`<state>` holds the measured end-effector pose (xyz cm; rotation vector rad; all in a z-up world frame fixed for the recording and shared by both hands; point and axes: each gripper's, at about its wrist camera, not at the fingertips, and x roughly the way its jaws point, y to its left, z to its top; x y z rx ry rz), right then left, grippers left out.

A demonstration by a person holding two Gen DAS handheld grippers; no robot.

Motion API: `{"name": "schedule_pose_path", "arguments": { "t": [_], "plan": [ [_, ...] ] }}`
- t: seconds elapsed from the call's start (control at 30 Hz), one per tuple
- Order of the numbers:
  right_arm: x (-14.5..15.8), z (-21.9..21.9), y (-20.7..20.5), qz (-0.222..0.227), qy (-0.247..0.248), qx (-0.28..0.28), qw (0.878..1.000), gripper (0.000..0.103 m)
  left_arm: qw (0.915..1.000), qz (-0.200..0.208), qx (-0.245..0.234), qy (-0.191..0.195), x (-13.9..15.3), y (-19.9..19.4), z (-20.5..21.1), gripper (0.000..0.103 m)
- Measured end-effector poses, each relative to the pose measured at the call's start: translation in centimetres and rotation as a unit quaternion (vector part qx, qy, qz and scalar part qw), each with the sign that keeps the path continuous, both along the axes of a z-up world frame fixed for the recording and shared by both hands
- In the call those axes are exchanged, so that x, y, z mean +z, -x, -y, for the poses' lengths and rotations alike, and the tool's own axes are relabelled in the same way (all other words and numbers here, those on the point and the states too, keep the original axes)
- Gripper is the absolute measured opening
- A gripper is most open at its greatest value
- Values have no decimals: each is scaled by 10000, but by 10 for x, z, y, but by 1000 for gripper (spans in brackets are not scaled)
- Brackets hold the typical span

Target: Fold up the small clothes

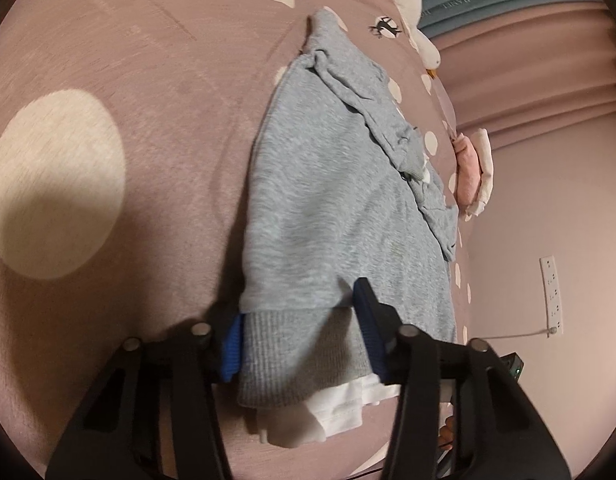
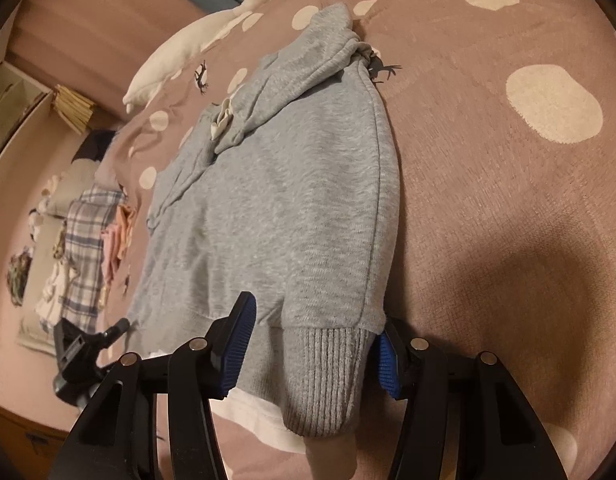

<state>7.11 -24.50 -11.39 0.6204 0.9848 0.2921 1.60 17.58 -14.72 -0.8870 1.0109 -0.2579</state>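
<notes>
Both grippers, left gripper (image 1: pixel 304 334) and right gripper (image 2: pixel 313 350), are pinching the grey hoodie's (image 1: pixel 327 208) ribbed hem on the spotted bedspread (image 1: pixel 148 120), risking the white inner layer (image 1: pixel 339 404) slipping out and bunching the fold.

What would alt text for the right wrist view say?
A grey sweatshirt lies on a pink spotted bedspread, its ribbed cuff gripped by the right gripper with blue pads. A white goose plush lies beyond.
</notes>
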Motion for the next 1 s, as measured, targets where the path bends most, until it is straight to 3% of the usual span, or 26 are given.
{"name": "schedule_pose_path", "arguments": {
  "t": [0.17,0.43,0.7,1.0],
  "plan": [
    [1,-1,1,-33,146,-97,9998,51,9999,-79,42,46,-2,2,-6,33],
    [4,-1,2,-59,131,-187,9997,33,9999,-96,6,-95,5,3,-5,29],
    [23,-7,0,215,27,-75,9997,28,9998,140,-142,-59,18,-1,2,22],
    [36,-9,-3,424,-283,-51,9987,22,9984,449,-337,-16,31,-3,10,22]
  ]
}}
